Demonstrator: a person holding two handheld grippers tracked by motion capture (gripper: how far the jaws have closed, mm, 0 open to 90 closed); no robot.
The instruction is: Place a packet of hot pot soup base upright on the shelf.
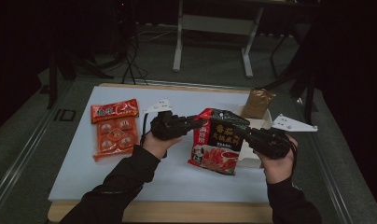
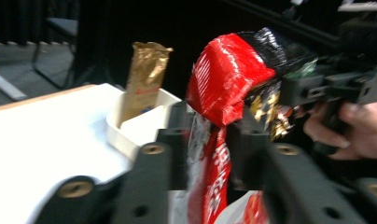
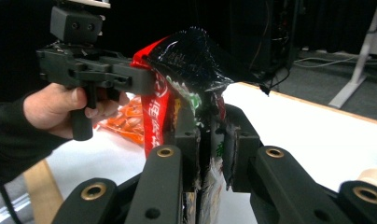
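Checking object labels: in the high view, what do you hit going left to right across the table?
Orange snack pack → left gripper → red and black bag → right gripper, with both grippers clamped on the bag. The white box and gold pouch overlap this stretch, so they are left out.

front: bare table (image 1: 130,182), free | left: orange packs (image 1: 114,128) | right: white box (image 1: 252,156) with gold pouch (image 1: 257,103) blocks

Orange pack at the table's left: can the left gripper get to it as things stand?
Probably not right now. The left gripper is shut on the red-black bag, which the right gripper also clamps. The orange pack lies close beside the left hand with bare table between, so releasing the bag would likely free the way.
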